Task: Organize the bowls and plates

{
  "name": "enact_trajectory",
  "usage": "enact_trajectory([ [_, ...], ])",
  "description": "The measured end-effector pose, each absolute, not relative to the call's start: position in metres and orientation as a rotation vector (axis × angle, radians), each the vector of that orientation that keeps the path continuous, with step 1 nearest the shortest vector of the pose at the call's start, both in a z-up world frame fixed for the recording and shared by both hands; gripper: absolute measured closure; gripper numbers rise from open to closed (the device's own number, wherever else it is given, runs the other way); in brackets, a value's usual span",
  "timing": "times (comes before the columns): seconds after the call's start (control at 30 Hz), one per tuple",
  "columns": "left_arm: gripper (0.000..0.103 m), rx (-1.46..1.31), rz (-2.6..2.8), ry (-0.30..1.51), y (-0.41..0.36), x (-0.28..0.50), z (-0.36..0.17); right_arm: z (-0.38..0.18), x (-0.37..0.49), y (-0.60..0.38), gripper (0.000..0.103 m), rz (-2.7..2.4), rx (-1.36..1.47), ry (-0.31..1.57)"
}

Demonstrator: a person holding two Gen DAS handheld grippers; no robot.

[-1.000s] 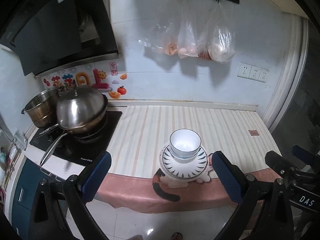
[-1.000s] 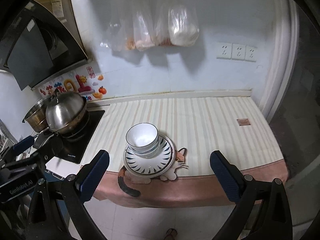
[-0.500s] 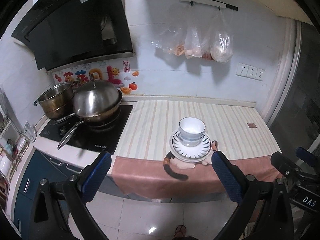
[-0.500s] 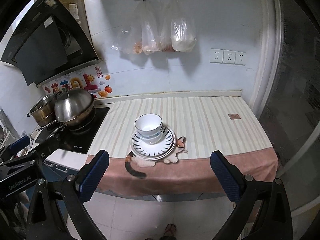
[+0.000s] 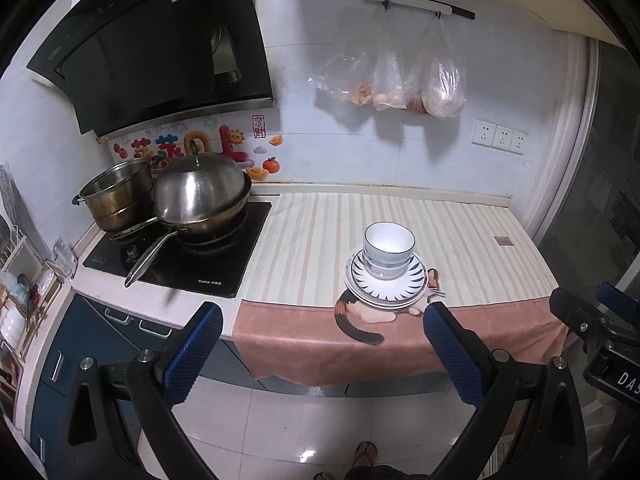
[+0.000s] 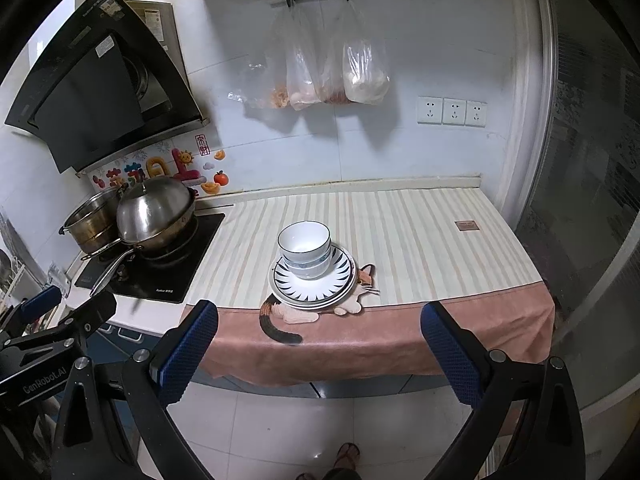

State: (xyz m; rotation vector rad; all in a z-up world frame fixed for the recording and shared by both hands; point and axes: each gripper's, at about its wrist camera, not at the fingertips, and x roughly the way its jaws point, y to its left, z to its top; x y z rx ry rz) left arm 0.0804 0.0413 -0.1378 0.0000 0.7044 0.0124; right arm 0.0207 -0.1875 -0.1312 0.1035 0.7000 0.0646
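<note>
Left gripper [image 5: 322, 326] is wide open, its blue-padded fingers [image 5: 192, 350] spread far apart and holding nothing, hanging out over the floor in front of the counter. Right gripper [image 6: 318, 324] is the same story: blue fingers [image 6: 450, 354] splayed wide, nothing between them, also off the counter edge. Each tool shows up at the edge of the other's view, so they sit side by side and well apart.

Ahead of both, the stacked bowls [image 5: 388, 248] sit nested, white inside with a dark rim, right on top of the plates [image 5: 412, 286]. The top plate has a black ray pattern round its rim, and a plainer plate edge peeks out beneath it. In the right wrist view the bowls [image 6: 305, 248] sit a touch left of centre on the plates [image 6: 340, 280]. The whole stack rests on the striped cloth [image 5: 320, 232] near the counter's front edge, partly over a printed cat [image 6: 362, 284] whose tail [image 5: 354, 326] curls down the pink border.

Off to the left, a lidded steel wok [image 5: 200, 196] sits on the black cooktop [image 5: 224, 264], a steel pot [image 5: 116, 196] just behind it, range hood [image 5: 156, 44] above. Plastic bags [image 5: 396, 76] hang from a wall rail, with sockets [image 5: 498, 136] to their right. A sandalled foot [image 5: 364, 454] shows on the tile floor below.
</note>
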Motion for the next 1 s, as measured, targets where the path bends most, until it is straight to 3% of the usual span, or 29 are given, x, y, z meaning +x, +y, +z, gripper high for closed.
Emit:
enact_trajectory([
  [1.0, 0.0, -0.016, 0.029, 0.709, 0.054, 0.077, -0.139, -0.13, 0.038, -0.177, 0.0, 0.086, 0.085, 0.714],
])
